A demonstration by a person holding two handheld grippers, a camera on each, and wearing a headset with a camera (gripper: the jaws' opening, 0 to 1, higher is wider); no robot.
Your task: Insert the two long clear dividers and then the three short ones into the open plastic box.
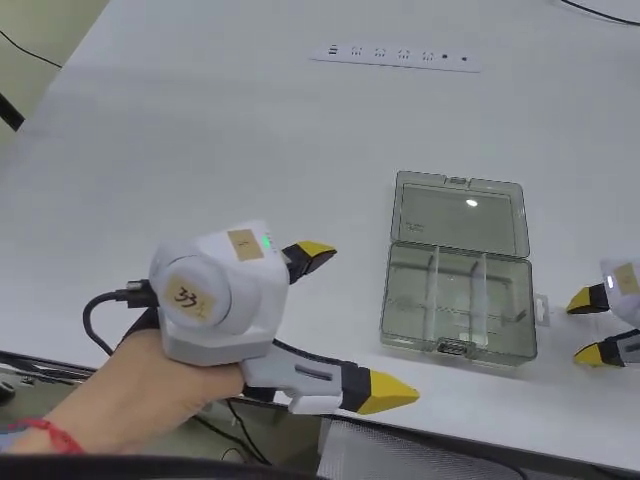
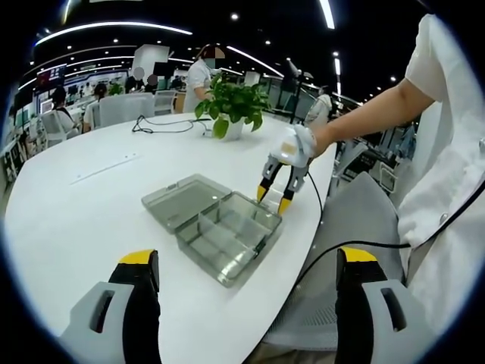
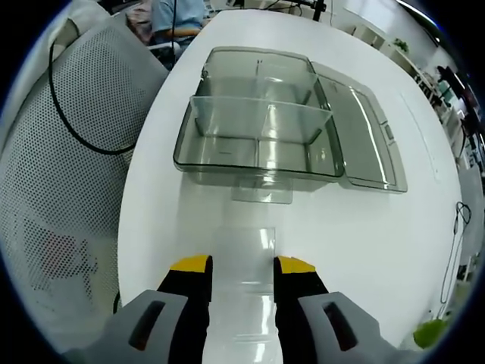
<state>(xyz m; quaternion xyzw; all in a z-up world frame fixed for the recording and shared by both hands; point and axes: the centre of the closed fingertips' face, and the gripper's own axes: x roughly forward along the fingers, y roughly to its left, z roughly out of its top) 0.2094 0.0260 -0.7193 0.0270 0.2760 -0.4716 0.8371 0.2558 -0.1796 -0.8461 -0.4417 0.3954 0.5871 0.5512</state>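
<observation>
Holding anything in the right tongs (image 3: 242,267), Sam?

Hard to call, Lee. A short clear divider (image 3: 248,246) sits between the yellow tips, which leave only a narrow gap. I cannot tell whether they pinch it or it lies flat on the bench (image 1: 200,130).

Where is the box?

The open plastic box (image 1: 388,318) rests on the bench just ahead of those tips, its lid (image 1: 460,215) lying flat on the far side in the head view. Clear dividers already stand inside, though the count is hard to read through the glare.

And the left tongs (image 1: 350,322)?

Jaws wide apart, nothing in them, hanging well apart from the box near the bench's front edge.

So how should the short piece go in?

I judge the step is seating 1 short divider. Grip it by its top edge, keep it upright and square to the long dividers, line both ends up with the slots, then lower it straight down. Any tilt will likely jam 1 end. The box looks light, so the left tongs could press its rim to stop it sliding
</observation>
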